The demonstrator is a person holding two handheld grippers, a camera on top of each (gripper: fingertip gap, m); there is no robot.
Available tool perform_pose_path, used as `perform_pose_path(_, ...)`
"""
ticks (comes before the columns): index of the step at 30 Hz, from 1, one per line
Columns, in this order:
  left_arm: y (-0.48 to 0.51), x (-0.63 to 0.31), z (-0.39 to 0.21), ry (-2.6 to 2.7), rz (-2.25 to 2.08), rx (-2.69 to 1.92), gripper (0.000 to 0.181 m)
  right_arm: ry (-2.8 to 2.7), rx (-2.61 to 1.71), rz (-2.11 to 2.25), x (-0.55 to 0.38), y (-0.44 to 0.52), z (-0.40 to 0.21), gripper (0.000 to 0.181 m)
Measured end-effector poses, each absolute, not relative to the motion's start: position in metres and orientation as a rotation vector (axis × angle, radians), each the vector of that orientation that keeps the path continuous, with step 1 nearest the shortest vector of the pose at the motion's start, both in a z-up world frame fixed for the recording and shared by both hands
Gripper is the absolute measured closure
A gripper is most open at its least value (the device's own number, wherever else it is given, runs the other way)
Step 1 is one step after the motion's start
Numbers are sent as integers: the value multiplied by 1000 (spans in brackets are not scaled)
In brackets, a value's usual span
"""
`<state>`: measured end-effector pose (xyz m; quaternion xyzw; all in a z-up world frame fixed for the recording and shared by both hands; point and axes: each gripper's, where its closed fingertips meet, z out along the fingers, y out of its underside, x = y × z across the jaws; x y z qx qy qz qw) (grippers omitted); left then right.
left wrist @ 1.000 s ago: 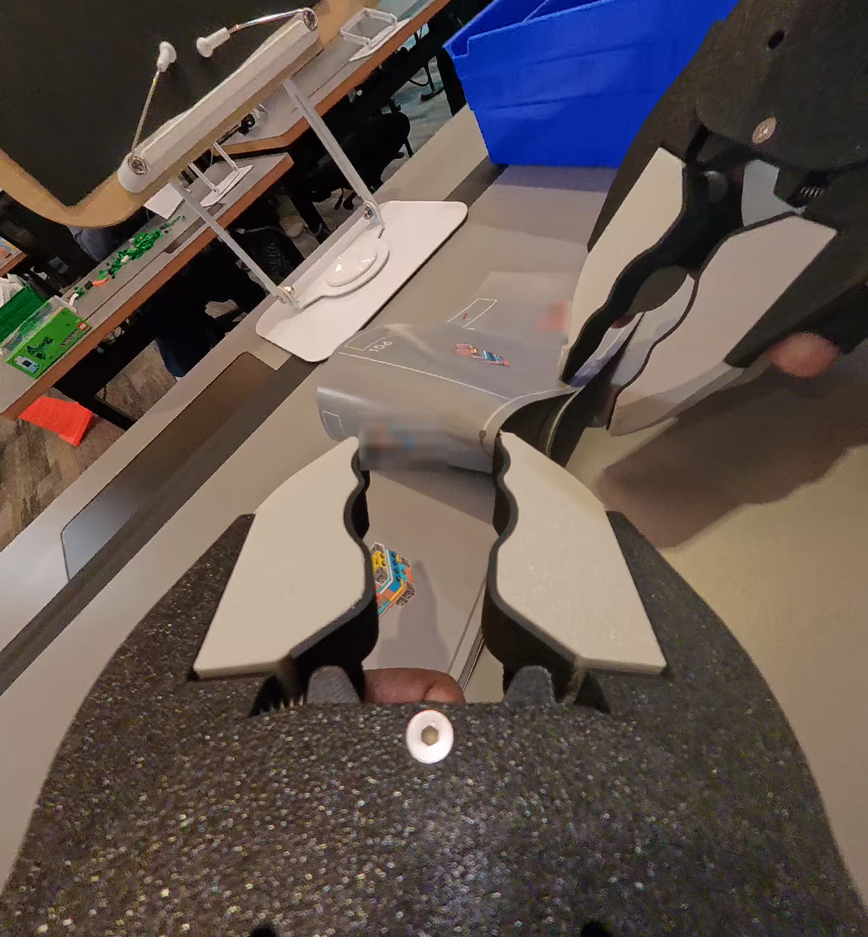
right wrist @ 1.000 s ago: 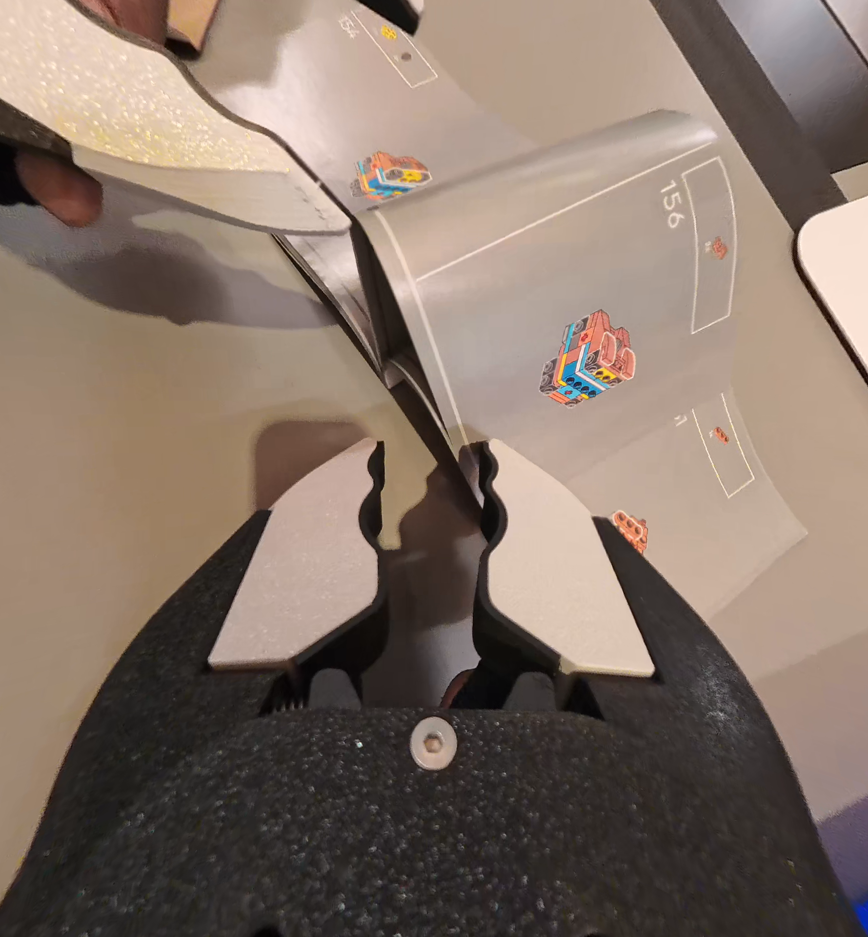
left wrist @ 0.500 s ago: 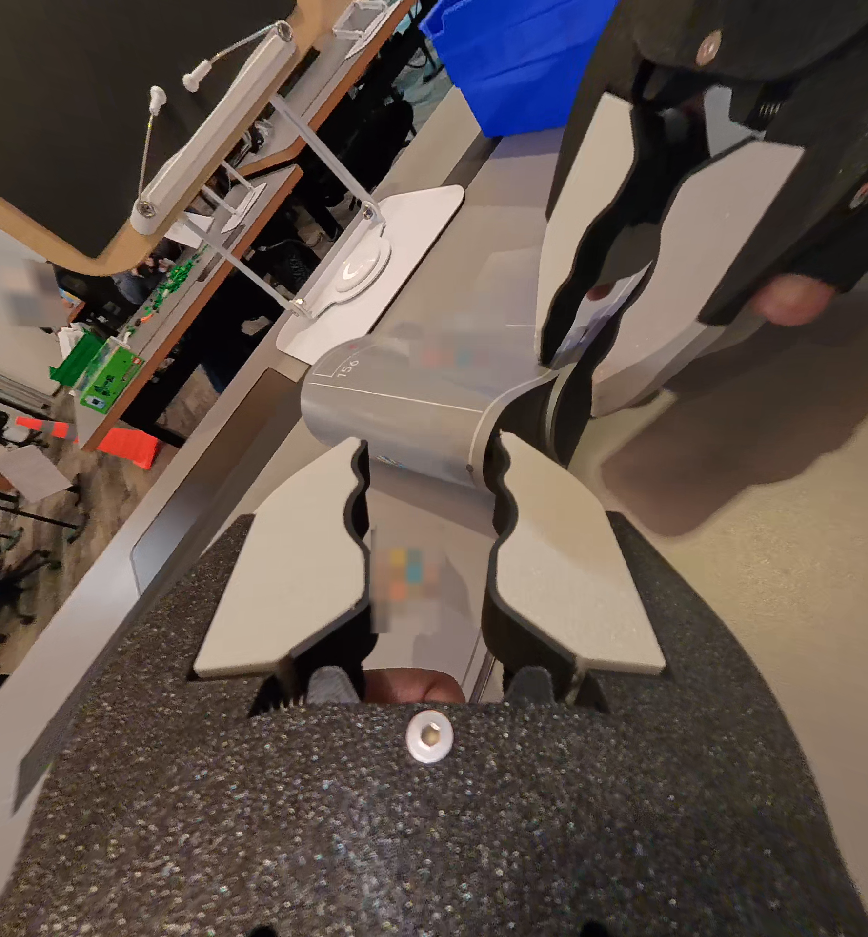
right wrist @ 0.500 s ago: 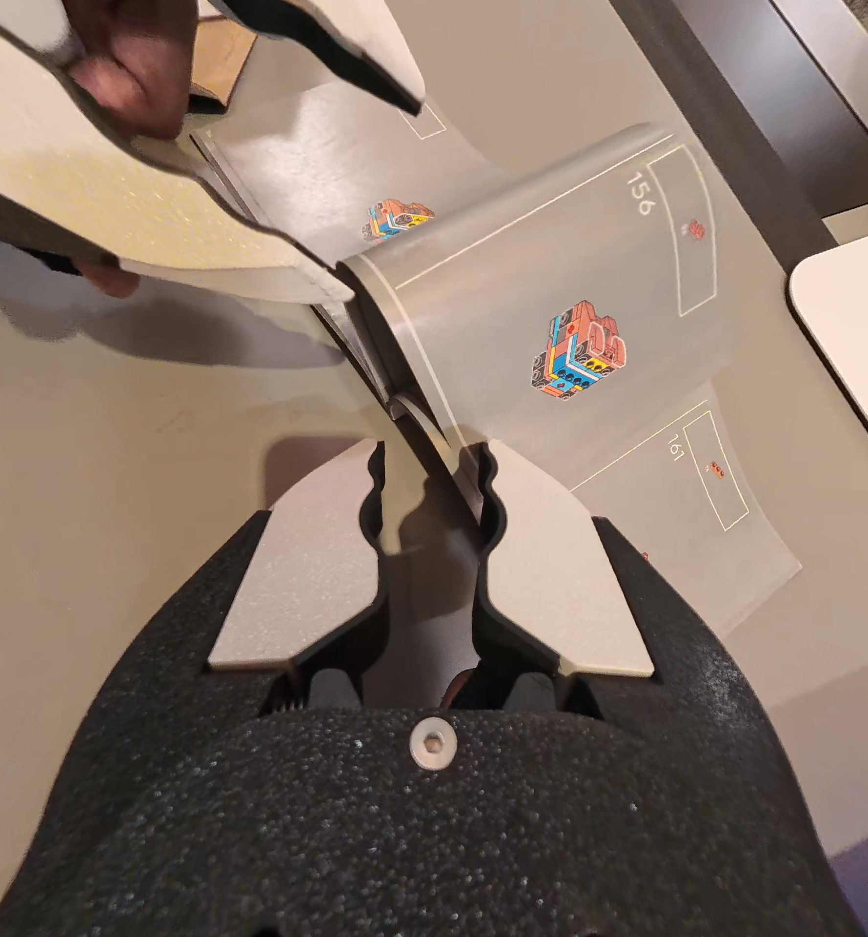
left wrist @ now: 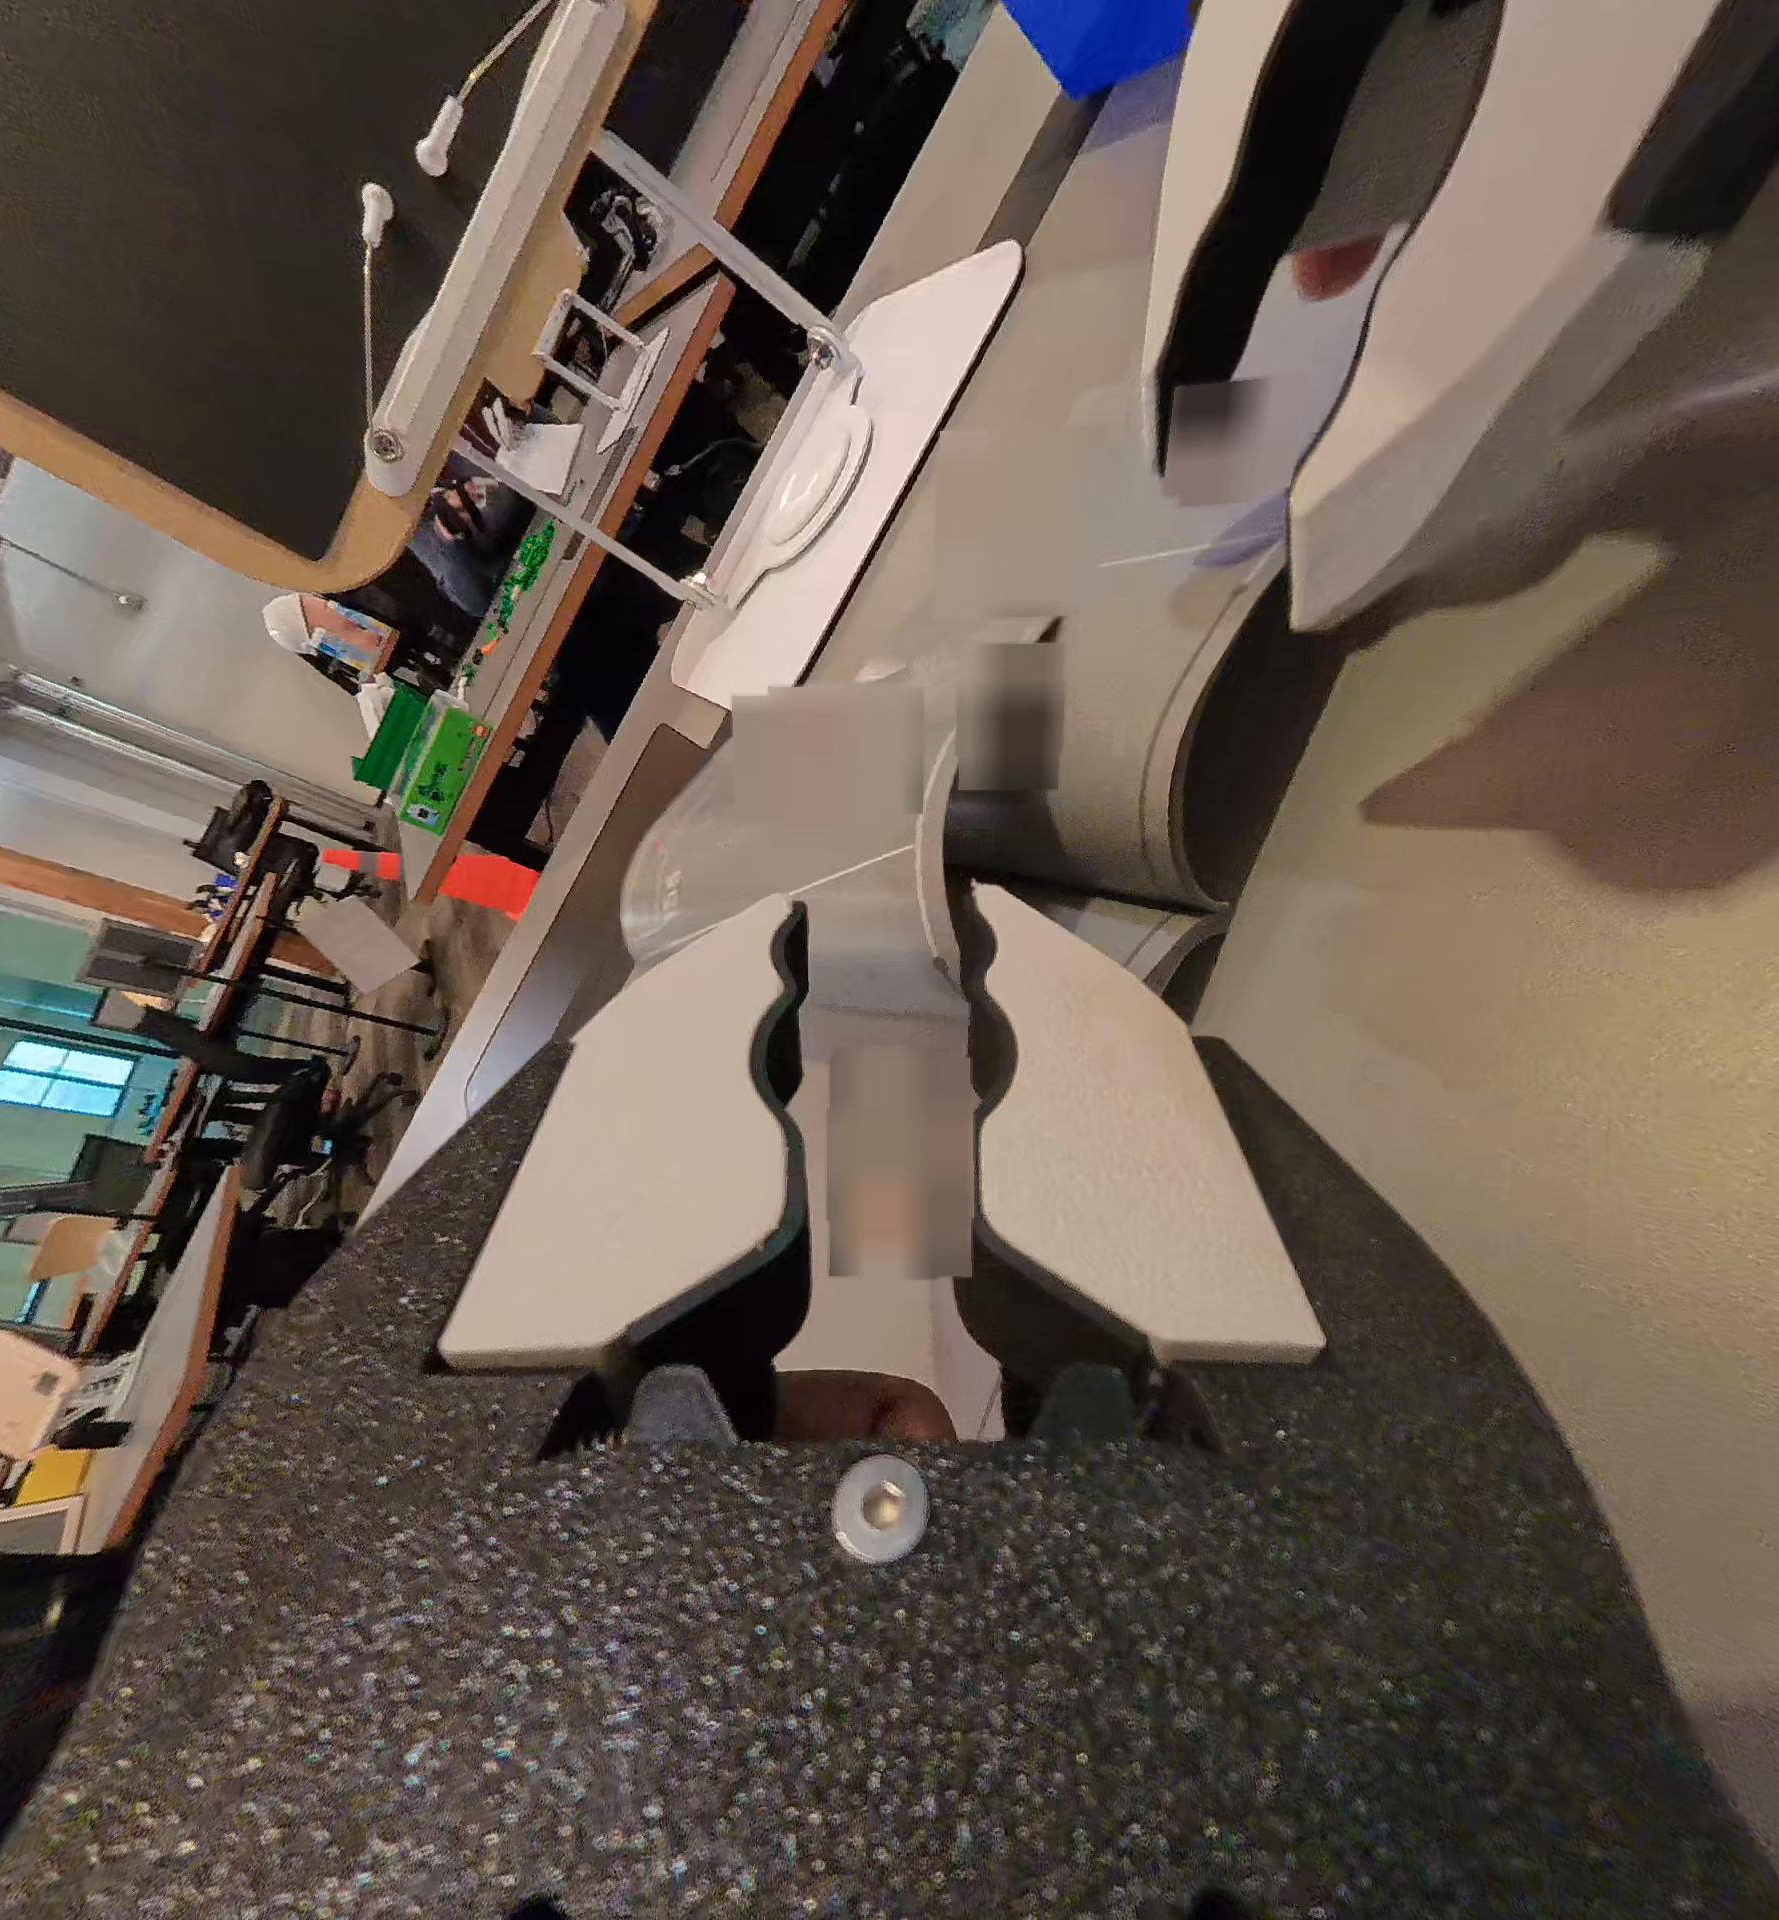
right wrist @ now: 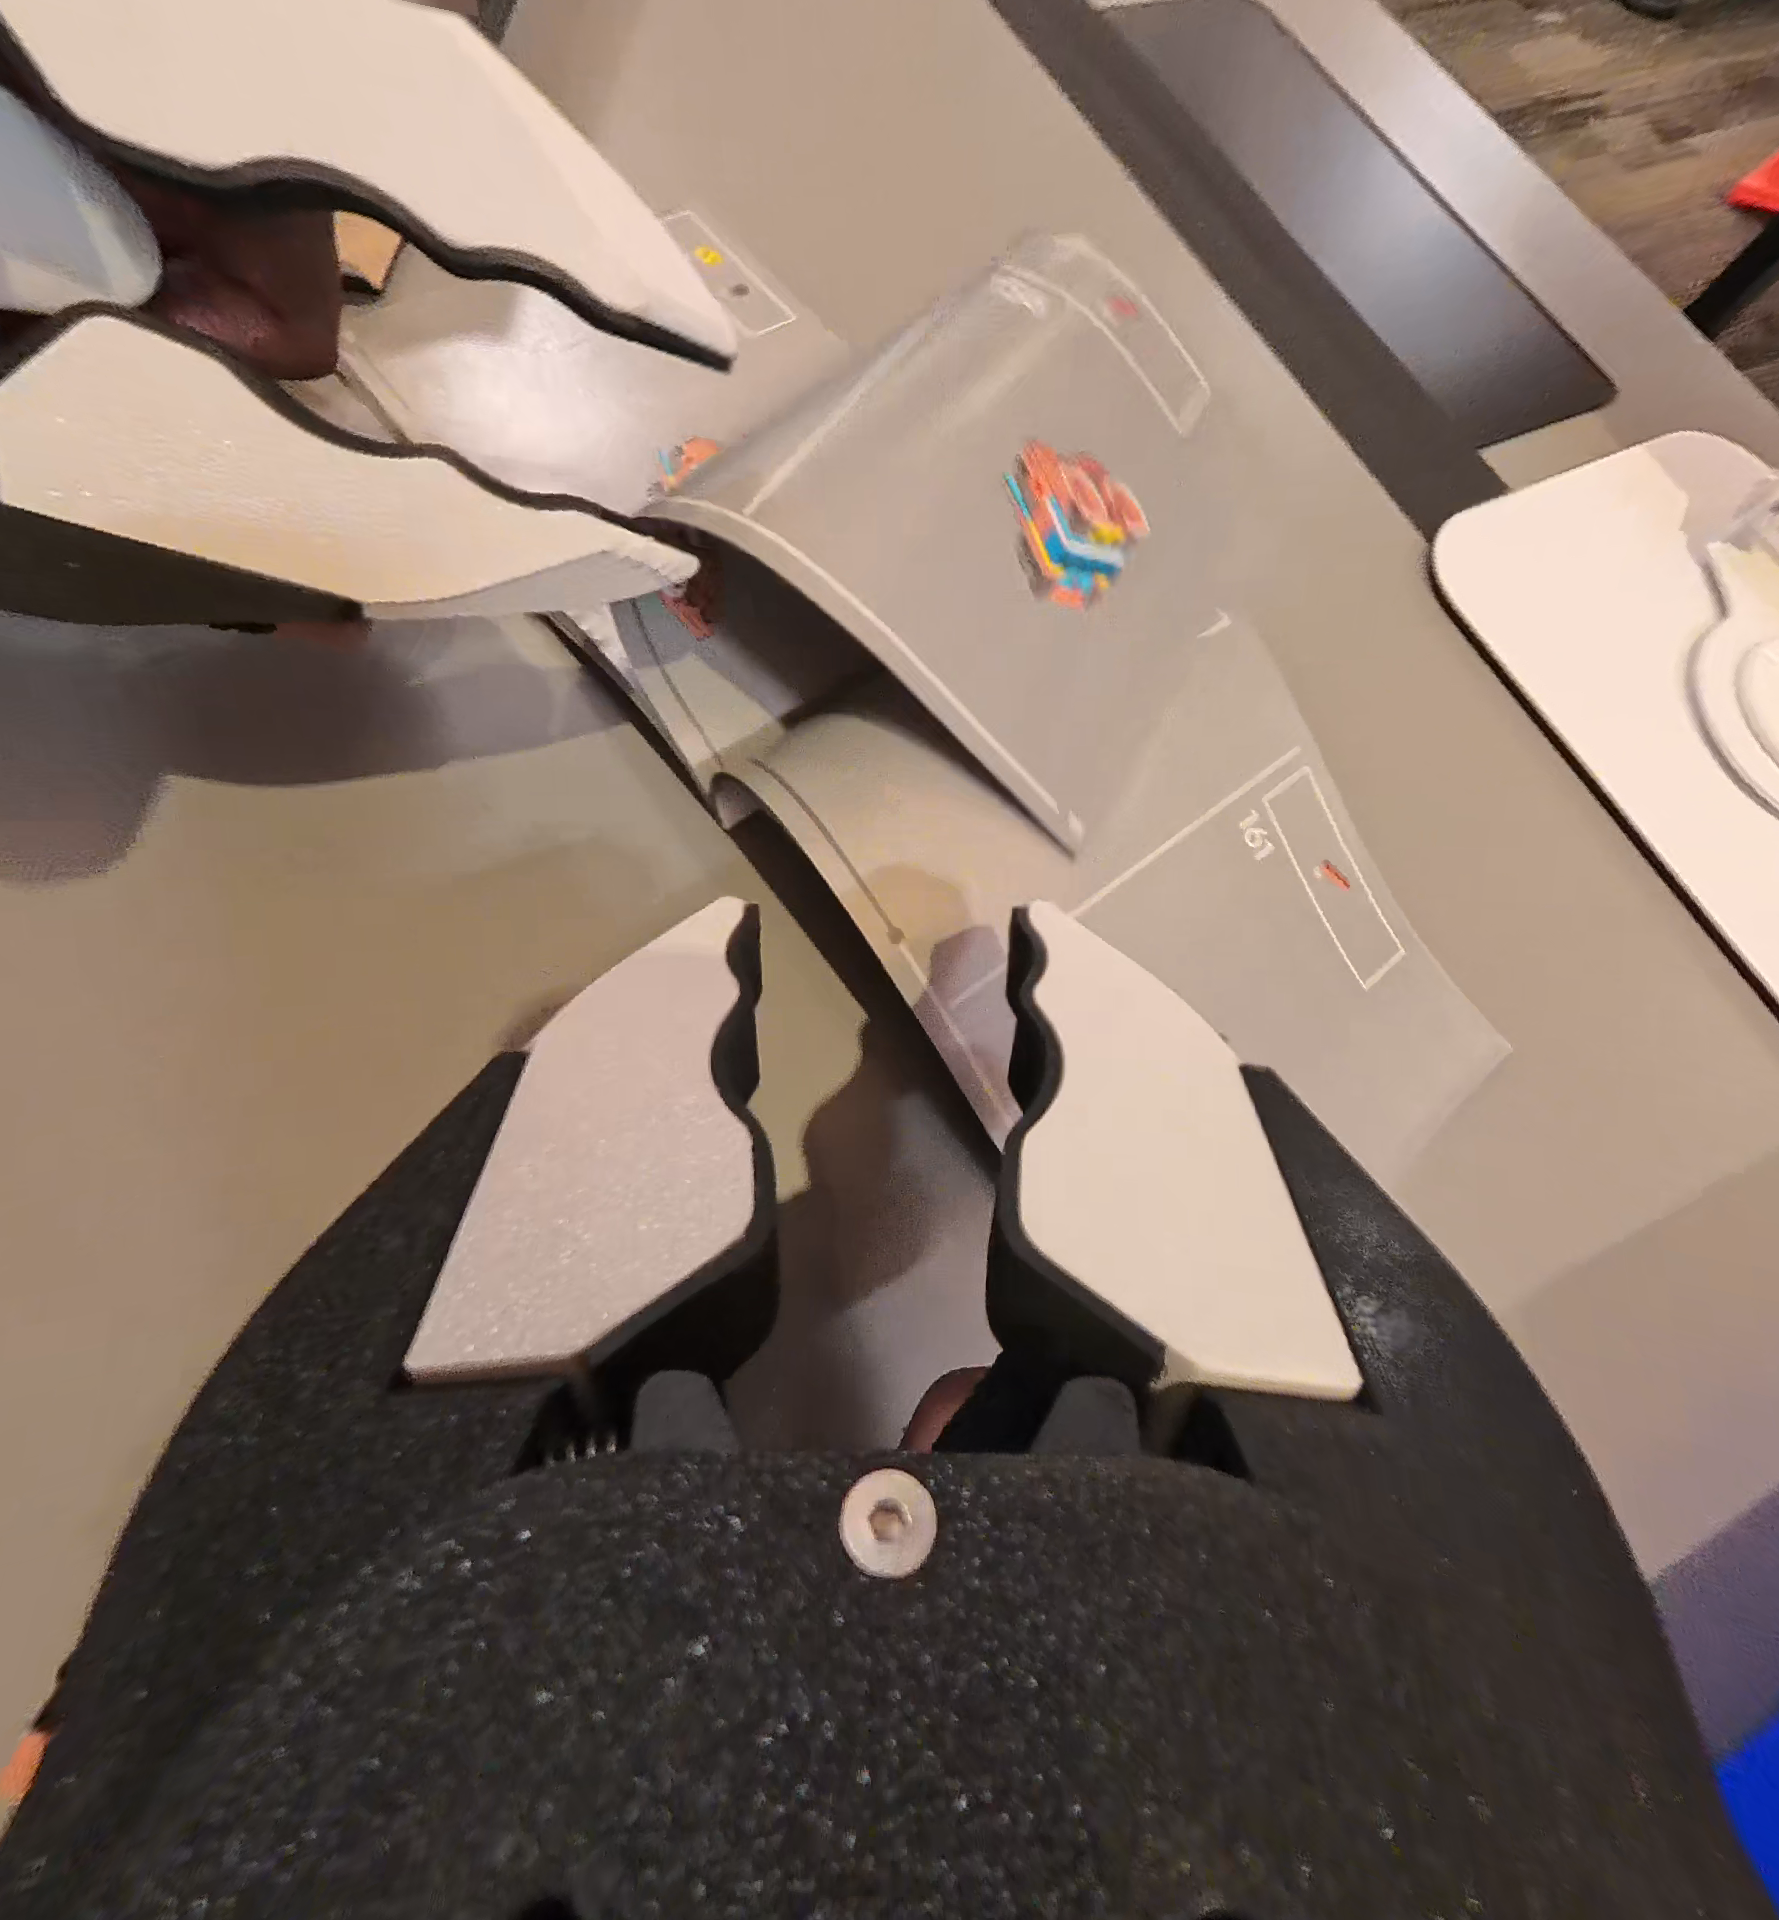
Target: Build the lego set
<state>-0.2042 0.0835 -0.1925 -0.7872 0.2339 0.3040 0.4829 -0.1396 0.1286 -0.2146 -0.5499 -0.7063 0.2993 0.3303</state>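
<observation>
Currently both tools work over a grey instruction booklet point(right wrist: 926, 582) lying open on the beige table point(right wrist: 241, 1039). Left gripper point(left wrist: 880, 935): fingers apart, a lifted page curling up between the tips; in the right wrist view its lower fingertip sits at the inner edge of that arched page, near the spine. Whether the fingers actually touch the paper I cannot tell; no clamping visible. Right gripper point(right wrist: 880, 935): fingers apart, nothing between them, tips hovering just above the near end of the spine, with a lower page point(right wrist: 1280, 914) flat to its right.

Booklet pages are grey with white outlined boxes and small coloured drawings of a brick assembly point(right wrist: 1072, 530); the raised page forms a hump over the flat ones. Frames are somewhat motion-blurred.

Surroundings: white flat stand base point(right wrist: 1591, 603) on the table beside the booklet, to its right in the right wrist view; blue bin point(left wrist: 1103, 42) at the far end. No loose bricks discernible on this table.
</observation>
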Motion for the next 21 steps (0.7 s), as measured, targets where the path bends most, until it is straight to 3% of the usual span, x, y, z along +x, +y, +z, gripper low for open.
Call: perform_pose_path(21, 83, -207, -204, 552, 733, -1973, 158, -1740, -1458, 762, -121, 144, -224, 137)
